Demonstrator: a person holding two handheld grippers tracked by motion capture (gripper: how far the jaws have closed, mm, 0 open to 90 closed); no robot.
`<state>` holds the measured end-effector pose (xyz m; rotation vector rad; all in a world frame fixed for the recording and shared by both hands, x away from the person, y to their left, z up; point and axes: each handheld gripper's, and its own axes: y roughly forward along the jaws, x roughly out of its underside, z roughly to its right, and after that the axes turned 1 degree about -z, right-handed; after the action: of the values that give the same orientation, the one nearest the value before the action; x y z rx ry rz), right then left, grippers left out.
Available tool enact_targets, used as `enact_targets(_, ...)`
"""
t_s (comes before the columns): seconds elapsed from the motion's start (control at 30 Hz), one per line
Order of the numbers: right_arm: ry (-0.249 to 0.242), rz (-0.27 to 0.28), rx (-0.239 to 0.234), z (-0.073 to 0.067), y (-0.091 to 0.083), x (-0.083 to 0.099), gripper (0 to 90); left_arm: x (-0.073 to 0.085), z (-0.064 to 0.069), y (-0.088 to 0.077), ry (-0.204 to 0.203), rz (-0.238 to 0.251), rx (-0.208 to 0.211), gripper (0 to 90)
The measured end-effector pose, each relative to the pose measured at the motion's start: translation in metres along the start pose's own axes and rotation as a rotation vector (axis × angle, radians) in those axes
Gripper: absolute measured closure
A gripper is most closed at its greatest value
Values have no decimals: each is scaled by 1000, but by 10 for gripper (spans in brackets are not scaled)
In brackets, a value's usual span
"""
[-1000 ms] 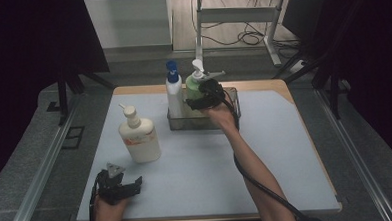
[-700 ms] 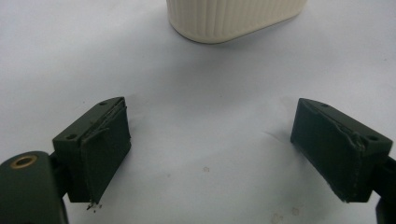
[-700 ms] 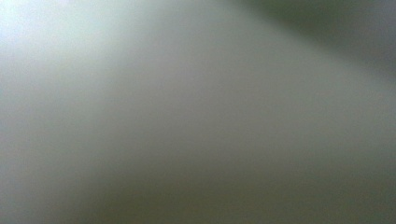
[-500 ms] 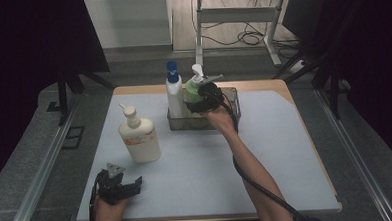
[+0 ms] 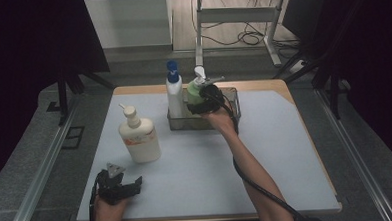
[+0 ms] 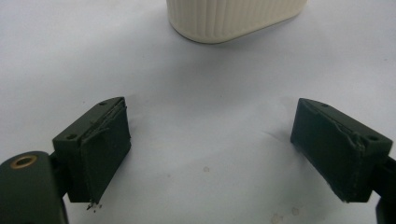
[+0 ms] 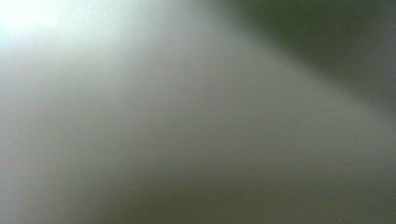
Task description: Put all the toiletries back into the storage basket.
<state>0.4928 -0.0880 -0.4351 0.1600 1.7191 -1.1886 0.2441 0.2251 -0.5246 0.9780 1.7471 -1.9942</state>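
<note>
Two tools: one in each hand of a person at a table (image 5: 286,151) under a pale blue mat.
Left tool (image 5: 121,186): rests low at the near left corner of the table, jaws spread wide with bare mat between them; in the left gripper view (image 6: 210,154) the ribbed base of the cream bottle (image 6: 233,18) stands just ahead.
Cream pump bottle (image 5: 137,138): upright on the mat, left of centre, just beyond the left tool and apart from it.
Right tool (image 5: 203,101): reaches to the far middle of the table at the end of an outstretched forearm, closed around the green pump bottle (image 5: 195,92) at a broad spread; its own view is a pale green blur pressed close to the lens.
Green pump bottle: upright inside the clear tray (image 5: 231,101), its white pump head above the tool.
White bottle with blue cap (image 5: 174,94): upright at the tray's left end, just beside the green bottle.
</note>
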Motion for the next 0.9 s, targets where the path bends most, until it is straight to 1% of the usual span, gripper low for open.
enact_targets(0.17, 6, 1, -5, 1, 0, 0, 113, 0, 0, 0, 0, 0, 0, 116)
enact_targets(0.23, 12, 4, -22, 3, 0, 0, 77, 0, 0, 0, 0, 0, 0, 116)
enact_targets(0.27, 18, 6, -40, 4, 0, 0, 38, 0, 0, 0, 0, 0, 0, 116)
enact_targets(0.3, 21, 5, -43, 4, 0, 1, 6, 0, 0, 0, 0, -1, 1, 116)
enact_targets(0.33, 20, 6, -39, 5, -1, 1, 0, 0, 0, 0, 0, 1, 0, 116)
enact_targets(0.53, -2, 22, -36, 7, -11, 5, 0, 0, 0, 0, 0, 1, 0, 116)
enact_targets(0.67, -11, 23, -48, 8, -20, 11, 7, 0, 0, 0, 0, -1, 0, 116)
enact_targets(0.8, -21, 14, -64, 10, -30, 19, 44, 0, 0, 0, 0, 1, 0, 116)
enact_targets(0.9, -27, 10, -69, 13, -38, 23, 103, 0, 0, 0, 0, 1, 0, 116)
